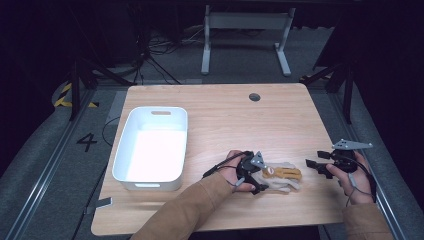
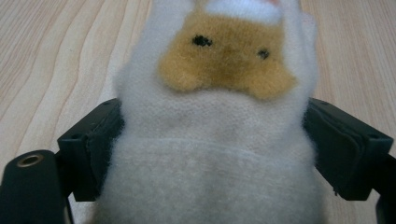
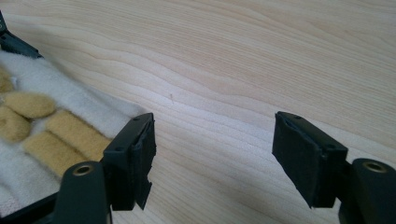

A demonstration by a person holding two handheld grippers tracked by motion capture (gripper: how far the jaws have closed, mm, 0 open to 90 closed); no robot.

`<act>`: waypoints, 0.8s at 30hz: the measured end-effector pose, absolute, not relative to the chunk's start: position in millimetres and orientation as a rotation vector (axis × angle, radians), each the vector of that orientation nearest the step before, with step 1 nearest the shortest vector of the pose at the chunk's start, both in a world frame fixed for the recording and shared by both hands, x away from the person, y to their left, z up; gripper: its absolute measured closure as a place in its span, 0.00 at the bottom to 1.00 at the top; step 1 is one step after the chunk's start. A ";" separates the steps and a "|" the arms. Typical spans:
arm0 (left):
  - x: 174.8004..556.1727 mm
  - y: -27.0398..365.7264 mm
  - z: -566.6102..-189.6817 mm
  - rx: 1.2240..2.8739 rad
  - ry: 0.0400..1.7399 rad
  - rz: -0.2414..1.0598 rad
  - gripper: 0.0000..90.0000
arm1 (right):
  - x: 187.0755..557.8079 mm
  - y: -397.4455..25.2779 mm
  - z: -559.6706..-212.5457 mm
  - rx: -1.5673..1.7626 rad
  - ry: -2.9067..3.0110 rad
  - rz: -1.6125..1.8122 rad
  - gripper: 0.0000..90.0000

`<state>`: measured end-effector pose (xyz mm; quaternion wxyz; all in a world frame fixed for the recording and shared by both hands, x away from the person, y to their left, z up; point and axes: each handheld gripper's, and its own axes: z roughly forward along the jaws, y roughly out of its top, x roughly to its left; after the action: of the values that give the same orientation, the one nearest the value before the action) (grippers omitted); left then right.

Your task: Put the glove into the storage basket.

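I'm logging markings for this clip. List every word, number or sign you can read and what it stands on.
"4" – painted in black on the grey floor, left of the table.
Yellow and black hazard stripes – a sign without words, on the floor farther back at the left.
No readable text on the white bin, the plush toy or either tool.
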<state>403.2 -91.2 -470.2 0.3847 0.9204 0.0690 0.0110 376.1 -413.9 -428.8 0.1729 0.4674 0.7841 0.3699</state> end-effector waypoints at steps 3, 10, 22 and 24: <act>402.7 -92.4 -470.2 2.351 0.182 0.029 0.13 | 376.1 -414.6 -429.5 1.331 2.223 1.045 0.34; 399.0 -95.3 -470.5 2.363 0.195 0.054 0.11 | 376.9 -415.3 -432.1 1.342 2.225 1.032 0.34; 397.5 -93.7 -468.7 2.309 0.207 0.054 0.53 | 379.7 -410.3 -438.9 1.345 2.256 1.049 0.34; 397.0 -93.7 -468.7 2.300 0.238 0.048 0.59 | 379.5 -411.5 -437.4 1.347 2.242 1.059 0.34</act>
<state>397.0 -93.7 -468.7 0.4027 0.9103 0.0941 0.0190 379.5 -411.5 -437.4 0.1590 0.4713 0.7844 0.3705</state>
